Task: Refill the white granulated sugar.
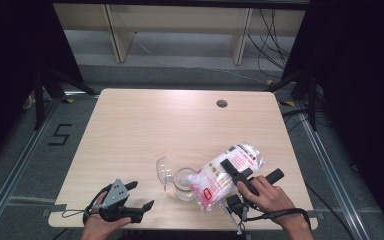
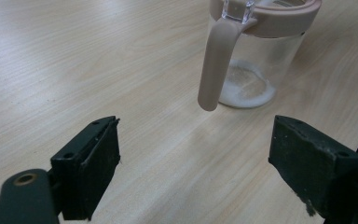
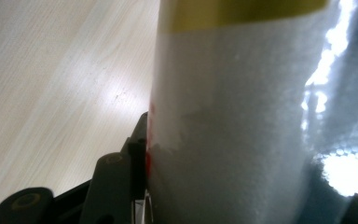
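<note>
The jar [image 2: 256, 51] is cut off by the top edge of the left gripper view. In the right gripper view, the bag [image 3: 242, 121] hides the right finger, and its print is unreadable. In the high view, the bag covers the jar's right side.

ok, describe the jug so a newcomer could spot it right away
Start at the wooden table, near edge, between the person's two hands. The jug stands upright there, just left of the tilted white bag. It alone is clear, with a pink rim and handle and some white powder inside.
</note>
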Demonstrator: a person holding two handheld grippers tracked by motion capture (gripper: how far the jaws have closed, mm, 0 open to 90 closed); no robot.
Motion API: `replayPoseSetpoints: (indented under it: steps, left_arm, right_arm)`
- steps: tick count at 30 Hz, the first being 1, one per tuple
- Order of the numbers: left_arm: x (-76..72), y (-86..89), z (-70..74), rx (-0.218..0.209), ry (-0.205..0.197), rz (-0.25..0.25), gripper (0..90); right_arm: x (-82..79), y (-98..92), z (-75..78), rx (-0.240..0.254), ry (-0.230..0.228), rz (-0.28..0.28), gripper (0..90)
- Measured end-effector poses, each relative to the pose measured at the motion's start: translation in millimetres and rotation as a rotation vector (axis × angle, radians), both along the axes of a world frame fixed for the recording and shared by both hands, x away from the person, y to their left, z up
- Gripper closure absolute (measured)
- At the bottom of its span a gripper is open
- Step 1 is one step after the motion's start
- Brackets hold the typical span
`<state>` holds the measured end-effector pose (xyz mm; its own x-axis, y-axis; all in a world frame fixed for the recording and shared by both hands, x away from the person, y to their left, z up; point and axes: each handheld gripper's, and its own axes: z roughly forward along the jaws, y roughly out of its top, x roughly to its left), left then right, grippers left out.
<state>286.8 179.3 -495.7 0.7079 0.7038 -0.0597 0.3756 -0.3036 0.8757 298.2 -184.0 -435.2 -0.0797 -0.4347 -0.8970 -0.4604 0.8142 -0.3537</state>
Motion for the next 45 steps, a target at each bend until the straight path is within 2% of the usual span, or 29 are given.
replayPoseSetpoints:
  steps: [3,4,5,6,12,14,17,19,22,30,35,39,45]
  left_arm:
    - [-0.6,-0.1,0.4,0.009,0.001,-0.001,15.8]
    - [-0.7,-0.7,0.2,0.000,0.000,0.001,15.7]
    - [-0.5,0.1,0.6,0.008,0.001,-0.002,15.8]
    - [-0.1,-0.2,-0.1,0.000,-0.001,0.000,15.8]
    - [-0.5,-0.3,0.2,0.006,0.002,-0.001,15.8]
    - [-0.9,-0.3,0.6,0.011,0.002,0.002,15.8]
    - [-1.0,-0.5,0.4,0.008,0.003,0.004,15.8]
    - [-1.0,-0.4,0.5,0.010,0.002,0.002,15.8]
    - [-0.8,-0.8,0.0,0.002,0.003,0.006,15.8]
    - [-0.6,-0.4,0.4,0.013,0.000,-0.004,15.8]
    - [-0.7,-0.7,0.1,-0.002,0.002,0.002,15.8]
    - [-0.4,0.0,0.6,0.018,-0.005,-0.007,15.8]
    - [-0.8,-0.6,0.1,0.000,0.002,0.002,15.8]
  right_arm:
    - [0.0,-0.3,-0.4,0.009,0.007,-0.003,54.8]
    - [-0.4,-0.6,-0.6,0.012,0.008,-0.008,54.8]
    - [-0.1,-0.7,-0.8,0.017,-0.001,0.001,54.8]
    - [-0.1,-0.2,0.3,0.010,-0.009,0.010,54.8]
    - [-0.2,-0.1,0.5,0.004,0.000,0.001,55.0]
    - [-1.0,-1.5,-1.5,0.023,0.009,-0.018,55.1]
    - [0.2,0.0,0.7,-0.005,-0.004,0.009,55.2]
    - [0.4,-1.1,-0.3,0.013,-0.004,0.006,55.3]
    - [0.4,-1.1,-0.5,0.009,-0.004,0.005,55.4]
    - [-0.1,-0.7,0.7,0.006,-0.001,0.004,55.6]
    - [-0.2,-0.4,1.0,0.002,-0.003,0.008,55.7]
    - [0.2,-1.0,0.5,0.006,-0.007,0.015,55.8]
    - [0.4,-2.0,0.9,0.006,-0.005,0.008,55.9]
